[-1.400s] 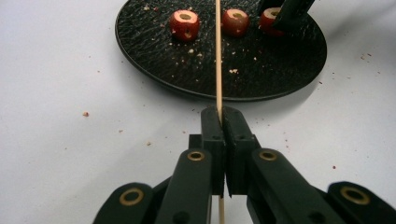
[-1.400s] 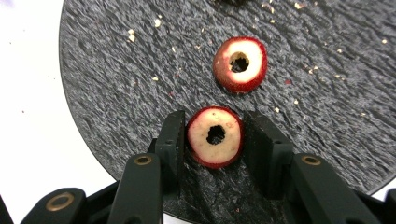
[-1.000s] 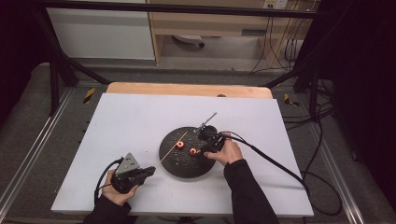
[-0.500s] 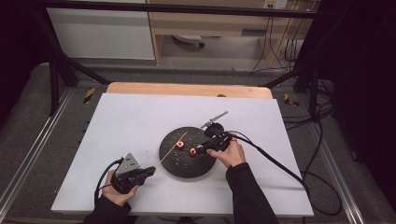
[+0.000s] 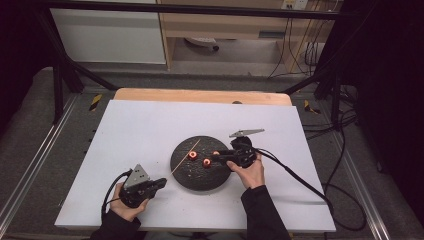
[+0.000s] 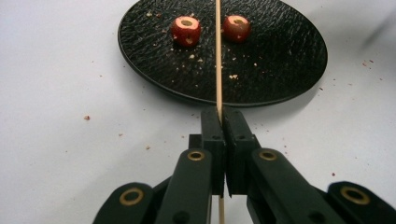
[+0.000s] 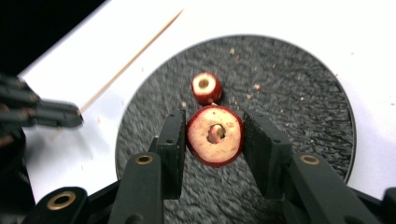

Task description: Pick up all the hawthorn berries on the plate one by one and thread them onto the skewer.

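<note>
**A:** Start nearest me. What's my left gripper (image 5: 161, 183) doing?

**B:** It sits low on the white table (image 5: 125, 130), by the near-left side of the black plate (image 5: 200, 180). Its jaws are clenched on the thin wooden skewer (image 6: 218, 56), which runs from the jaws out over the plate between two red fruit pieces.

**A:** And my right gripper (image 7: 215, 135)?

**B:** It reaches over the plate from the right. I see its jaws grasping a cored red fruit piece (image 7: 215, 136), cut face toward the camera, one pad against each side.

**A:** Where does that piece sit relative to the plate?

**B:** Over the plate's middle; whether it rests on the plate or is lifted, I cannot tell. Just beyond it in the right gripper view lies a smaller cored piece (image 7: 205, 87) on the plate. Crumbs (image 6: 232, 76) are scattered across the dark surface.

**A:** Farther out?

**B:** The table's wooden edge (image 5: 200, 95), then floor and cables (image 5: 320, 130).
</note>
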`<move>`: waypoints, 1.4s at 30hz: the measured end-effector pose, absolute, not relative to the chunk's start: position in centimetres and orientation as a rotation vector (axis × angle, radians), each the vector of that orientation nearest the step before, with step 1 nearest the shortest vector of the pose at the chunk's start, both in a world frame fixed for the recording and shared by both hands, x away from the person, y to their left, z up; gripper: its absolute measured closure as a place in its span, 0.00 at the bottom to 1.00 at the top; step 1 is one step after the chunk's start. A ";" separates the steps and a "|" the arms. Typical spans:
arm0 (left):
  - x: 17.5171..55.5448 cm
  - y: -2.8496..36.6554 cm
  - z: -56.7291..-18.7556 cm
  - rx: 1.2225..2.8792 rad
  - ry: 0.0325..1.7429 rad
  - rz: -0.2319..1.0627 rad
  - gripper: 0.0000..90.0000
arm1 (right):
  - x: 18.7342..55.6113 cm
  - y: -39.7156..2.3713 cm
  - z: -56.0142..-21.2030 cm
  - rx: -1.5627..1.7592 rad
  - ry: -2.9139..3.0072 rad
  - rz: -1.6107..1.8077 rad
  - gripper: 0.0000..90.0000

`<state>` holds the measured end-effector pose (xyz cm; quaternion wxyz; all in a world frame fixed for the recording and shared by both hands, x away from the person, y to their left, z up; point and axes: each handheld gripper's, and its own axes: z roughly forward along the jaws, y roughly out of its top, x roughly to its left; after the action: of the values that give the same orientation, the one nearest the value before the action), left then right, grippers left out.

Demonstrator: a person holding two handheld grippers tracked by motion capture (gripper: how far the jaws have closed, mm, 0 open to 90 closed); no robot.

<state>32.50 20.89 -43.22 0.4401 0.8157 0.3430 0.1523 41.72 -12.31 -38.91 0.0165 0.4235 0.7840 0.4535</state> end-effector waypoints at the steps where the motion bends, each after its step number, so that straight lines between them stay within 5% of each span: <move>1: 32.5 20.9 -43.2 2.025 0.853 0.378 0.98 | 41.6 -12.4 -39.0 1.328 2.410 1.436 0.68; 42: 31.7 19.1 -43.3 1.917 0.936 0.404 0.98 | 40.2 -11.4 -40.9 1.450 1.659 2.027 0.68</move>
<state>31.72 19.10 -43.29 0.4664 0.7809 0.3815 0.1644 40.18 -11.42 -40.90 0.0738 0.4830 0.5525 0.6752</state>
